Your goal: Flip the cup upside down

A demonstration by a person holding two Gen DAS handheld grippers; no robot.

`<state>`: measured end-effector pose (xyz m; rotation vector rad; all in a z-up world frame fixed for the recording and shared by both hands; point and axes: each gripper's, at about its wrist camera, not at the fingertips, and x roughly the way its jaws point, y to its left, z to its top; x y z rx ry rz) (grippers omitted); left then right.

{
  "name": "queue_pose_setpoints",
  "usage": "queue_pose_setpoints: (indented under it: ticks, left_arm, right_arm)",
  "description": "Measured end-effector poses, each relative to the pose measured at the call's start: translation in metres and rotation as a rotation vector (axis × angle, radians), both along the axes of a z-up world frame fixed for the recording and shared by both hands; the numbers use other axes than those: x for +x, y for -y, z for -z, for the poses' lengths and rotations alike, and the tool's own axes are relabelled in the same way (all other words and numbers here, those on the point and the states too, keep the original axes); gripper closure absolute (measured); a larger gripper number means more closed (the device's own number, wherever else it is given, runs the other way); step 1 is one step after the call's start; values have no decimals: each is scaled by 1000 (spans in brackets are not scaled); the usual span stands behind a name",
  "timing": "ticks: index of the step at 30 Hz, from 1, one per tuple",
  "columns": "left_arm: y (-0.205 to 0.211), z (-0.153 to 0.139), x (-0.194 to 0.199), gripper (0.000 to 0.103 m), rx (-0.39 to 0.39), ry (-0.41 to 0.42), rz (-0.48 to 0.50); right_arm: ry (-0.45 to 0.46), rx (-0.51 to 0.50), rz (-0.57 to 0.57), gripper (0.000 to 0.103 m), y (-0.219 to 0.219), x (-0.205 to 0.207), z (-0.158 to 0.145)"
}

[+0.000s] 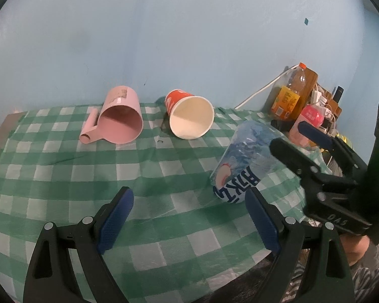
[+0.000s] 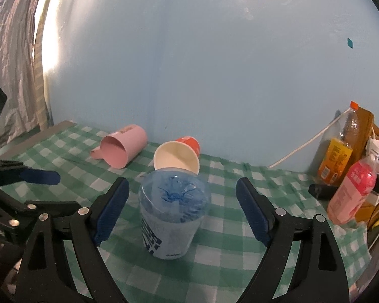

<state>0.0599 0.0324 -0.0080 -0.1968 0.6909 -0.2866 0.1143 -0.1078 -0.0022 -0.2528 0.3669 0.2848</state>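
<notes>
A clear plastic cup with blue print [image 2: 171, 214] stands on the green checked tablecloth [image 2: 227, 247], wide end up; it also shows in the left wrist view [image 1: 245, 161]. My right gripper [image 2: 182, 212] is open with its blue pads on either side of the cup, not touching it. My left gripper [image 1: 189, 217] is open and empty over the cloth, left of that cup. A pink mug [image 1: 118, 116] and a red paper cup [image 1: 189, 116] lie on their sides near the wall.
An orange-capped bottle [image 2: 341, 151], a pink bottle [image 2: 351, 194], cables and a wooden box stand at the right. The blue wall runs behind the table. A curtain hangs at the far left in the right wrist view.
</notes>
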Motion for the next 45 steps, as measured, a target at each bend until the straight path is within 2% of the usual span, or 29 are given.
queue_pose_setpoints:
  ticks: [9,13,15,18,25,29,34,45]
  left_arm:
    - [14,-5,-18,12,6,56,17]
    - [21,-10,-30,11,21,127,-17]
    - [24,-11,-36,0,17,163,-40]
    - [28,-13,-47,0,-4,240,-69]
    - [36,-15,-59,0,58,342,-122]
    - [35,-15,-60,0,92,351,-159]
    - [40,-13,-57,0,166,319,-191]
    - [41,-10,-56,0,182,311,-192]
  right_arm:
    - [-17,64,23,17,21,-24,-7]
    - [-6,82,33,17,29,-34,-8]
    - [6,86,40,17,32,-39,-8]
    - [16,82,50,17,33,-43,-7]
    - [57,63,63,17,35,-52,-6]
    - [63,69,74,17,39,-52,-5]
    - [55,75,88,17,42,-49,-5]
    - [42,75,84,17,43,-48,-4]
